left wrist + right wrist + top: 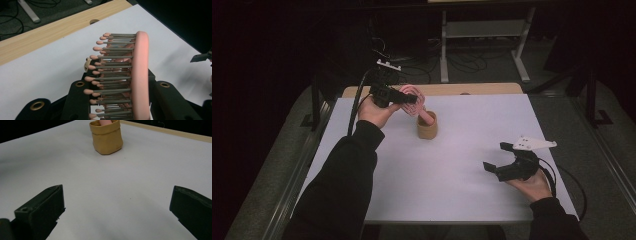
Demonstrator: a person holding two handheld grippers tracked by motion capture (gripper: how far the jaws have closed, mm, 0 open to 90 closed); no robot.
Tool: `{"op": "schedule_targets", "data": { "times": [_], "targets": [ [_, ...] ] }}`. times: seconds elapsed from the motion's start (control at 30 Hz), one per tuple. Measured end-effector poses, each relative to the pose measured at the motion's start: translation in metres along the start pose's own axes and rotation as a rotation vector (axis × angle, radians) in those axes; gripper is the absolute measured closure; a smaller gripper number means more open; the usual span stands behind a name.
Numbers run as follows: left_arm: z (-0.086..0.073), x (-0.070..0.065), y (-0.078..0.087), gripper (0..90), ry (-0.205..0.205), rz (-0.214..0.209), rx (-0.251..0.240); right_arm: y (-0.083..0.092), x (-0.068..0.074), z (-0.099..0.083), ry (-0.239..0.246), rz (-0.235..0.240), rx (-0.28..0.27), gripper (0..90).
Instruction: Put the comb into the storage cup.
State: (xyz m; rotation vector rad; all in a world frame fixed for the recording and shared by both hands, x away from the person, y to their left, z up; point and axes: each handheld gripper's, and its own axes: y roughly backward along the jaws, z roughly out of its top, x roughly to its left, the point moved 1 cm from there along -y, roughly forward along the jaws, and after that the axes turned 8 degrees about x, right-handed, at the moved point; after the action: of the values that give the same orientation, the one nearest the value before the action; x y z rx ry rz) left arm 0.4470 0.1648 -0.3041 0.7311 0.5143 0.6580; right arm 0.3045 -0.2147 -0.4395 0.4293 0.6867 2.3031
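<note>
Pink plastic is what the left gripper [404,98] pinches: a hairbrush [130,75] with grey pins, clamped by its head between the jaws. The brush handle stands inside a tan paper pot [427,126] at the far middle of the white table [452,190]. On the near right, the right gripper [498,157] rests with its jaws spread wide, holding nothing.

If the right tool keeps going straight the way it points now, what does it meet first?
Probably the tan pouch, ahead and slightly left of the right tool; the white table between looks bare. Depth is uncertain.
</note>
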Motion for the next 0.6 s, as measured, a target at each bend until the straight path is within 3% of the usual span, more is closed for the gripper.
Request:
{"op": "schedule_targets", "data": {
  "times": [0.3,0.6],
  "targets": [
    [-0.001,0.003,-0.011,62.4,0.004,0.013,-0.004,-0.002,0.001,0.000,0.008,0.004,0.011,0.0],
    [-0.008,0.011,-0.018,62.3,0.045,-0.005,-0.012,-0.003,0.001,0.000,0.005,0.013,0.014,0.0]
  ]
}}
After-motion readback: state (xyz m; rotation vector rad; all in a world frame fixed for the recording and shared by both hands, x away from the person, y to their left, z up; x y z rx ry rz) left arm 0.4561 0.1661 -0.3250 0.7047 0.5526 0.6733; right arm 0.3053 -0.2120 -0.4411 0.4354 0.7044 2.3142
